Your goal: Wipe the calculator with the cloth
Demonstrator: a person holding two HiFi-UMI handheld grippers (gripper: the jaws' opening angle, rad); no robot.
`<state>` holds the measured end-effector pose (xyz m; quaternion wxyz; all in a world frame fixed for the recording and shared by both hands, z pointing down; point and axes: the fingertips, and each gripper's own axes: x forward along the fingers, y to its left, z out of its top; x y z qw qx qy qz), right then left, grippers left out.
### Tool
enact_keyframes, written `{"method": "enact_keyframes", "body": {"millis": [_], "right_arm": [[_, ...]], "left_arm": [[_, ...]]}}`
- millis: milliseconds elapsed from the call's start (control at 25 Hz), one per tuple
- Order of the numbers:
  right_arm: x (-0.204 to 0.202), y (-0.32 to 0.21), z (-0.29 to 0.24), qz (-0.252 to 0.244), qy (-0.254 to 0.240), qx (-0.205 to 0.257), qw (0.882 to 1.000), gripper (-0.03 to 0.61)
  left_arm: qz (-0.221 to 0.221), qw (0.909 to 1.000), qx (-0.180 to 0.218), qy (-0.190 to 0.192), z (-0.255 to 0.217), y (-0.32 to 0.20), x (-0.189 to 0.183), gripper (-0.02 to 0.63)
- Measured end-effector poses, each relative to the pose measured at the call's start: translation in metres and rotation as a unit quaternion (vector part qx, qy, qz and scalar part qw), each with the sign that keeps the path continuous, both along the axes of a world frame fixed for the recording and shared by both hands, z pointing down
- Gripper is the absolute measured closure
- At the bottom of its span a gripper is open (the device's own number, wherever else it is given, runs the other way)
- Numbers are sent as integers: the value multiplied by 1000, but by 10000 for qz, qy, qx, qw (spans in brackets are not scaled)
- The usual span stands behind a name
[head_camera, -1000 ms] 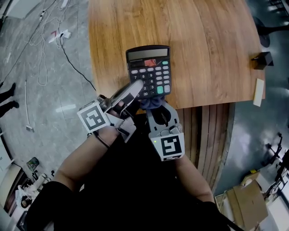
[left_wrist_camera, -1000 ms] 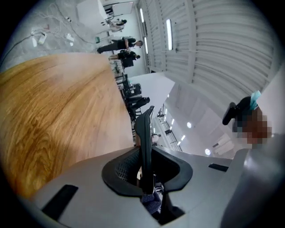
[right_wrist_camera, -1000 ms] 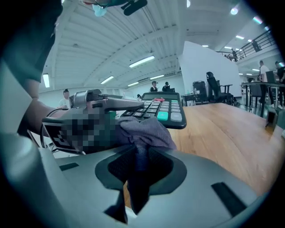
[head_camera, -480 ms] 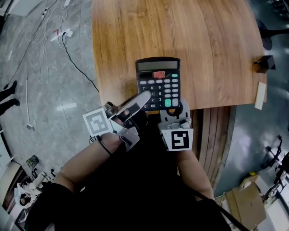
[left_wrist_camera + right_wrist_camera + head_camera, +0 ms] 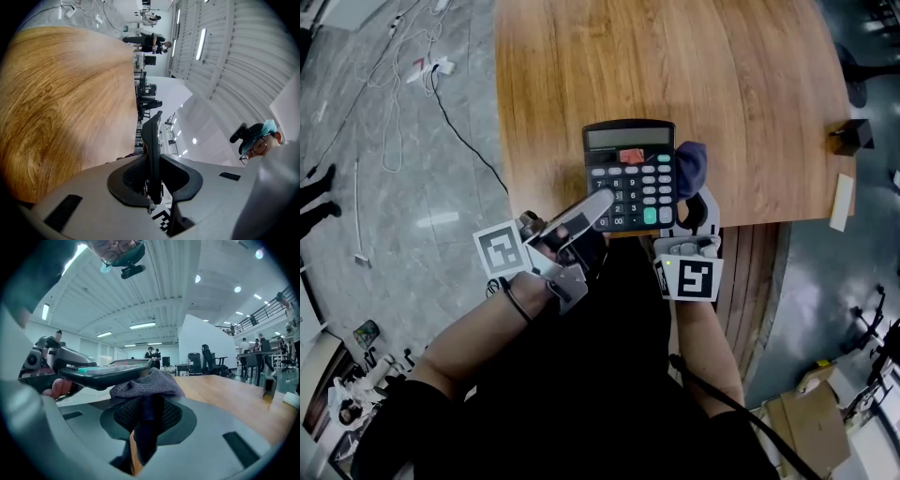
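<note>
Cables [image 5: 389, 94] are trailing across the grey floor [image 5: 384, 206] at far left. Next over, the left tool [image 5: 598, 204] is clamping its jaws on the lower left corner of the calculator [image 5: 630, 175]. It is holding the calculator raised over the near edge of the wooden tabletop [image 5: 731, 84], keys facing up. Just right of it, the dark blue cloth [image 5: 691, 167] is bunching against the calculator's right edge. The right tool [image 5: 694, 202] is gripping that cloth, its jaws standing narrowly apart with the fabric pressed between them.
</note>
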<state>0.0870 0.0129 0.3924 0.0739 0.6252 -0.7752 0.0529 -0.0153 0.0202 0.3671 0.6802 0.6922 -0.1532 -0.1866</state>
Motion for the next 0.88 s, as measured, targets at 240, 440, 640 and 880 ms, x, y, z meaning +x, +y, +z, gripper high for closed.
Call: {"method": "enact_keyframes", "body": {"millis": [240, 440, 640, 880], "right_arm": [[-36, -7, 2, -454, 3, 106, 9989, 500], [-69, -4, -5, -854, -122, 197, 9961, 500], [-85, 6, 3, -1031, -258, -58, 9943, 500], [-63, 9, 11, -1032, -174, -145, 9944, 500]], "left_arm": [[-19, 10000, -20, 86, -2, 0, 1, 540], [-39, 10000, 59, -13, -4, -1, 1, 540], [18, 9999, 108, -115, 0, -1, -1, 540], [247, 9995, 146, -120, 1, 1, 4, 540]]}}
